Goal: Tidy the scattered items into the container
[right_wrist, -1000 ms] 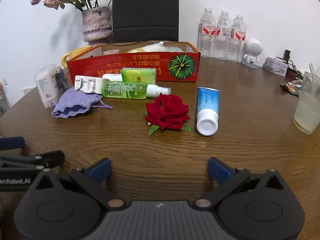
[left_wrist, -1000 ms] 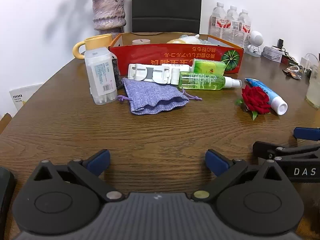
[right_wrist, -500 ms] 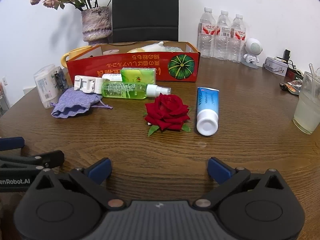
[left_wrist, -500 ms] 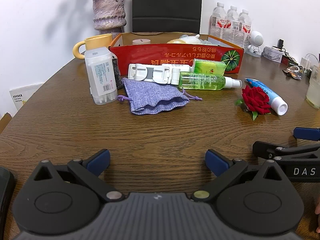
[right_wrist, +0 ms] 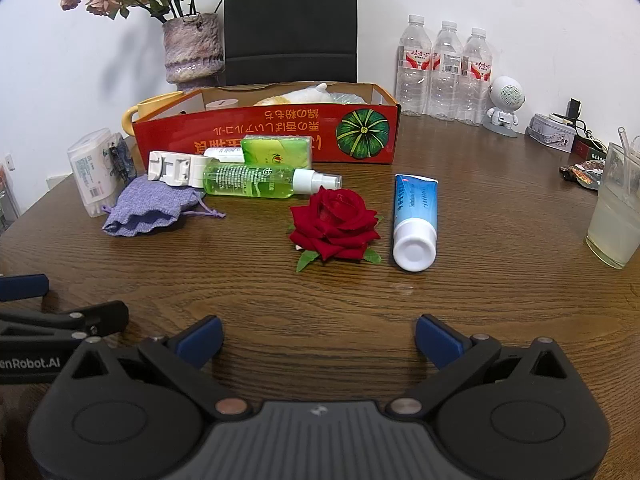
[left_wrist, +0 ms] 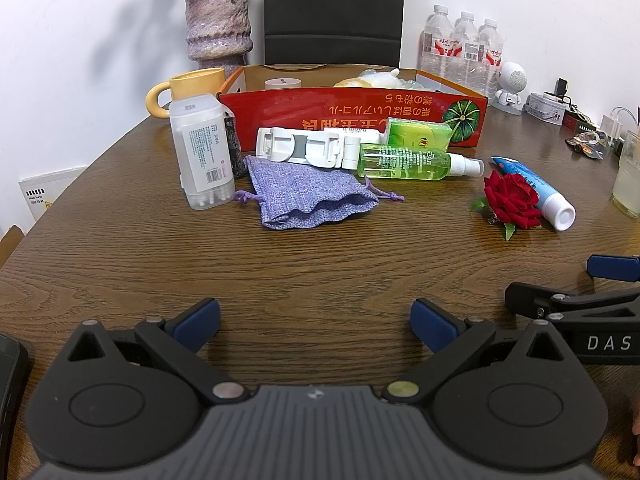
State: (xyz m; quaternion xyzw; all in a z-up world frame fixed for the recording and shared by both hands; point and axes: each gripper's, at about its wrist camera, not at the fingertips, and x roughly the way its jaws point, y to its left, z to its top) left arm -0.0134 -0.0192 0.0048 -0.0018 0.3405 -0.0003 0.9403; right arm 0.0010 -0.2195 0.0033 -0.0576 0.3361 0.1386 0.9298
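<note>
White walls back a brown wood-grain bench [left_wrist: 320, 264] that carries everything. Both tongs sit low over its near edge, side by side, each with blue pads spread wide apart and nothing between them — the left tongs [left_wrist: 315, 320] and the right tongs [right_wrist: 318, 338].

Straight ahead of the left tongs lies a purple drawstring pouch [left_wrist: 310, 194], with an upright clear plastic box [left_wrist: 202, 152] just to its left. Beyond the pouch lie a white clip holder [left_wrist: 308, 148], a green spray bottle [left_wrist: 412, 162] on its side and a green packet [left_wrist: 418, 132] leaning by the container wall.

Ahead of the right tongs, a red rose [right_wrist: 334, 222] lies just beside a blue-and-white tube [right_wrist: 414, 216], its cap pointing toward the tongs.

Farthest off, behind all these, stands the red cardboard box [right_wrist: 264, 132] — open-topped, already holding a few pale items. A yellow mug [left_wrist: 186, 90] sits at its left end, and a glass of pale drink [right_wrist: 616, 216] stands far to the right.
</note>
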